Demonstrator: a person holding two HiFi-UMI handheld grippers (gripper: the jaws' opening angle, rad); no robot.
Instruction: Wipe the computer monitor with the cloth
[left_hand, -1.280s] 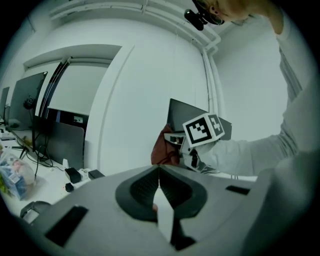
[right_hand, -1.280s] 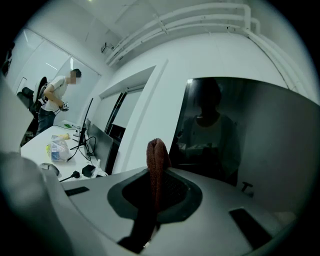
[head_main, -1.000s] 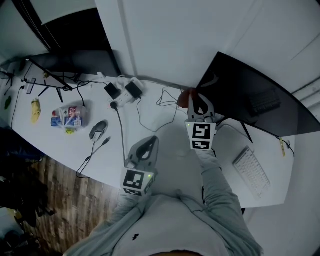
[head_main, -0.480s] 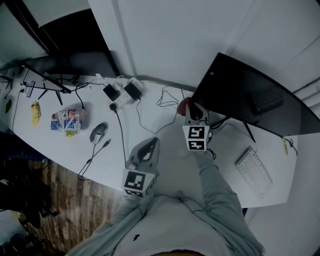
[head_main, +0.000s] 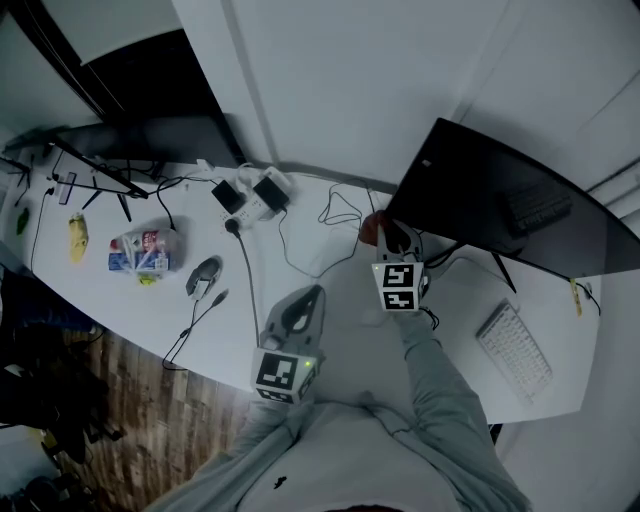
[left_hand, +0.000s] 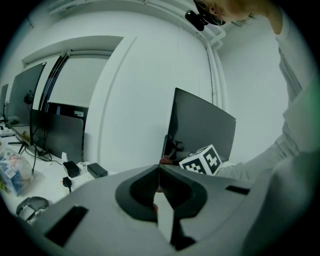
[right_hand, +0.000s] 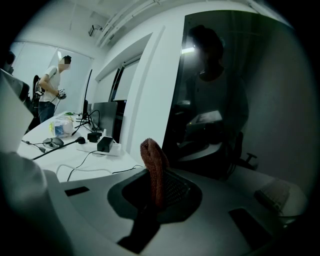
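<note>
No word, number or brand can be read anywhere. The cubes on the left tongs and the right tongs bear only black-and-white square patterns. Print on the packet on the surface is too small to read.

The right gripper has drawn the cloth lower along the monitor edge
</note>
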